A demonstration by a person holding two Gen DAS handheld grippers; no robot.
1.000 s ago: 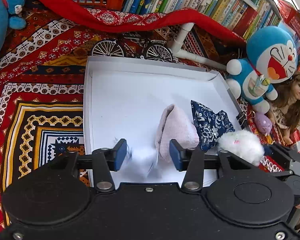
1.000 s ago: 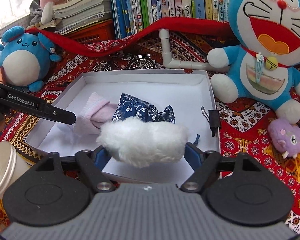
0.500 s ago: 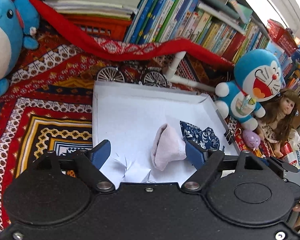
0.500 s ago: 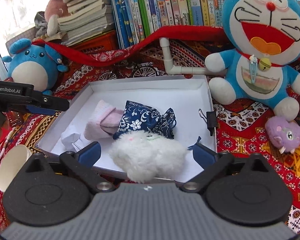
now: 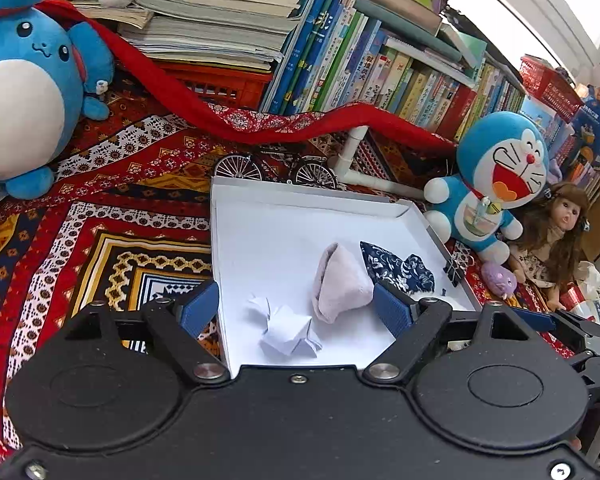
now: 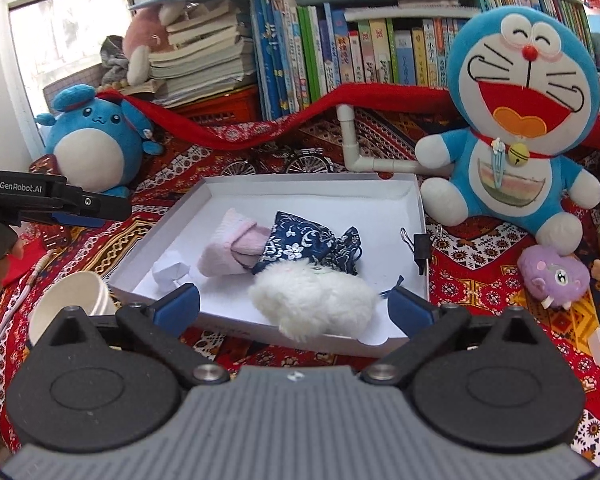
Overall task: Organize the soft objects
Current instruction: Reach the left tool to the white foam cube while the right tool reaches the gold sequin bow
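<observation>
In the right wrist view the right gripper (image 6: 294, 306) stands wide apart, holding nothing; the white fluffy toy (image 6: 314, 298) lies between and just beyond its pads, long axis across the frame, resting on the near rim of the white box (image 6: 414, 200). The left gripper (image 5: 296, 306) is likewise spread and empty, the folded paper (image 5: 286, 330) just ahead. Behind sit the pink sock (image 6: 230, 248) and blue floral pouch (image 6: 300, 240), touching. A binder clip (image 6: 420, 246) grips the right wall, near the toy
</observation>
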